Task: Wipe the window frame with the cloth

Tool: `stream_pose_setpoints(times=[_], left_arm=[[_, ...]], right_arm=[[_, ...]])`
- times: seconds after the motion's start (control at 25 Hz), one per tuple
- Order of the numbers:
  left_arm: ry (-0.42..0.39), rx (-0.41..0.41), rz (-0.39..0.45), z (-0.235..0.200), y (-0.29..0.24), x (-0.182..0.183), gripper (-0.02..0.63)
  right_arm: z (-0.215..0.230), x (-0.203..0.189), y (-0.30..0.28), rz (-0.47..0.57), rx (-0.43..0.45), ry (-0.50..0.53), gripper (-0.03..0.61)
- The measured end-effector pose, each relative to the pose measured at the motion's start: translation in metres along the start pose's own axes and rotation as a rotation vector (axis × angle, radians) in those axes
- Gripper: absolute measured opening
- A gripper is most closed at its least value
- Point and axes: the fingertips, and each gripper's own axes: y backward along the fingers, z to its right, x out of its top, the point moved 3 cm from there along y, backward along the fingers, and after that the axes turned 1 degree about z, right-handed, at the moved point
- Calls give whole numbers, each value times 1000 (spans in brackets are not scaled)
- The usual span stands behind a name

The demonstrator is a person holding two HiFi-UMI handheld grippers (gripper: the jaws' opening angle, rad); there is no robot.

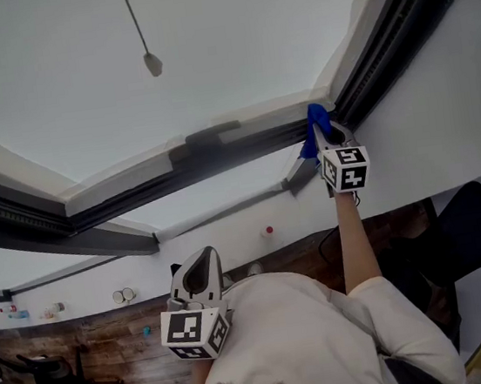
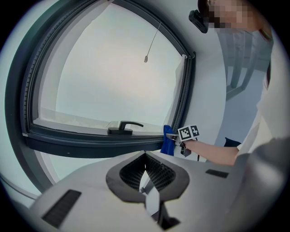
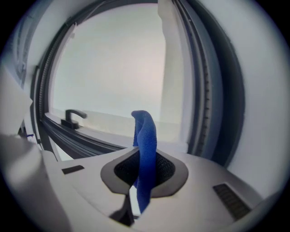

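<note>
A blue cloth (image 1: 316,122) is pinched in my right gripper (image 1: 327,134), which is raised to the corner where the dark window frame (image 1: 218,156) meets its right upright. In the right gripper view the cloth (image 3: 145,145) stands up out of the shut jaws of the right gripper (image 3: 142,179), in front of the frame's upright (image 3: 213,104). My left gripper (image 1: 203,257) hangs low by the person's chest, away from the window. Its jaws are shut with nothing in them in the left gripper view (image 2: 146,176), which also shows the cloth (image 2: 168,143) at the frame corner.
A black window handle (image 2: 125,126) sits on the lower frame rail, left of the cloth. A blind cord with a pull (image 1: 152,63) hangs before the glass. A white wall (image 1: 441,116) lies right of the frame. An office chair (image 1: 58,377) stands on the wooden floor below.
</note>
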Motion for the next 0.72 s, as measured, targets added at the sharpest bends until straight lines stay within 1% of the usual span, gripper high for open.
stream_pose_setpoints(times=[0.16, 0.28, 0.4, 0.48, 0.56, 0.64, 0.72], left_arm=[[1, -1, 3, -3, 2, 1, 8], [6, -3, 12, -6, 5, 3, 9], [15, 7, 20, -13, 11, 3, 9], [23, 20, 26, -19, 17, 3, 9], [30, 33, 32, -26, 22, 4, 8], [37, 44, 36, -32, 27, 5, 8], [41, 49, 39, -37, 31, 5, 9]], right_arm=[[-96, 19, 9, 74, 215, 9, 44], [-164, 33, 11, 101, 357, 64, 44], [-217, 45, 10, 108, 473, 105, 44], [-242, 50, 7, 101, 516, 128, 44], [-261, 49, 4, 79, 542, 160, 44], [-276, 41, 0, 40, 555, 182, 44], [-283, 29, -6, -7, 546, 199, 44]])
